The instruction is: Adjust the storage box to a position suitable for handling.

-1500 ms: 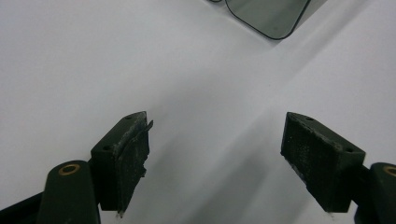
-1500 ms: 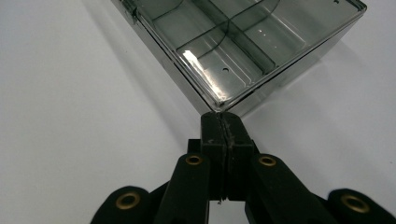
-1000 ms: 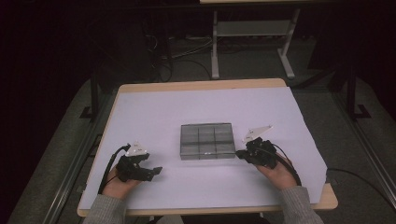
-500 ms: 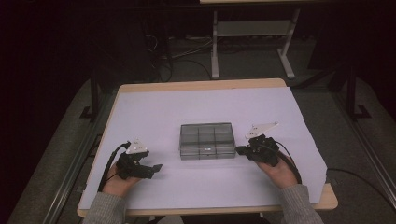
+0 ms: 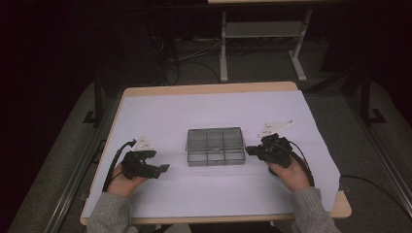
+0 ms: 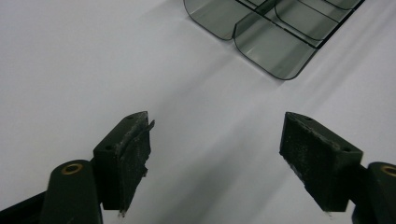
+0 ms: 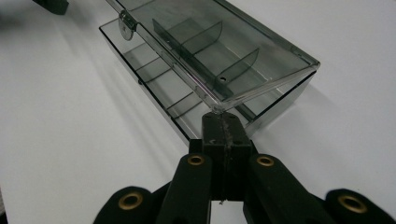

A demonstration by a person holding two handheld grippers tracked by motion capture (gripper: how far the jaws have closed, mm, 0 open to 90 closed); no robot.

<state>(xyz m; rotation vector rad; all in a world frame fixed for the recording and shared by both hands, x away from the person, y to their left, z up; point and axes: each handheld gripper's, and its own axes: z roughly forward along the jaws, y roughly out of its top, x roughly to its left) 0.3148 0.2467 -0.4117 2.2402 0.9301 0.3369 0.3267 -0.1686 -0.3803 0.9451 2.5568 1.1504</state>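
Note:
A clear smoky plastic compartment box (image 5: 215, 145) lies in the middle of the white table cover. My right gripper (image 5: 248, 151) is at its right end. In the right gripper view the jaws (image 7: 222, 119) are shut together, and their tips touch the near corner of the box's lid (image 7: 243, 51). The lid stands slightly raised off the base (image 7: 154, 79) on this side. I cannot tell whether a thin edge is pinched. My left gripper (image 5: 163, 168) rests left of the box, apart from it. Its jaws (image 6: 217, 140) are open over bare table, with the box (image 6: 275, 42) farther ahead.
The white cover (image 5: 160, 116) spans the wooden table, whose edge (image 5: 340, 211) shows at the front right. A grey three-cornered plate (image 5: 275, 128) sits on top of the right gripper. Cables and a metal stand (image 5: 262, 29) are on the dark floor beyond.
The right gripper's tips have crept slightly left, up to the box's right end. The left gripper has stayed where it was.

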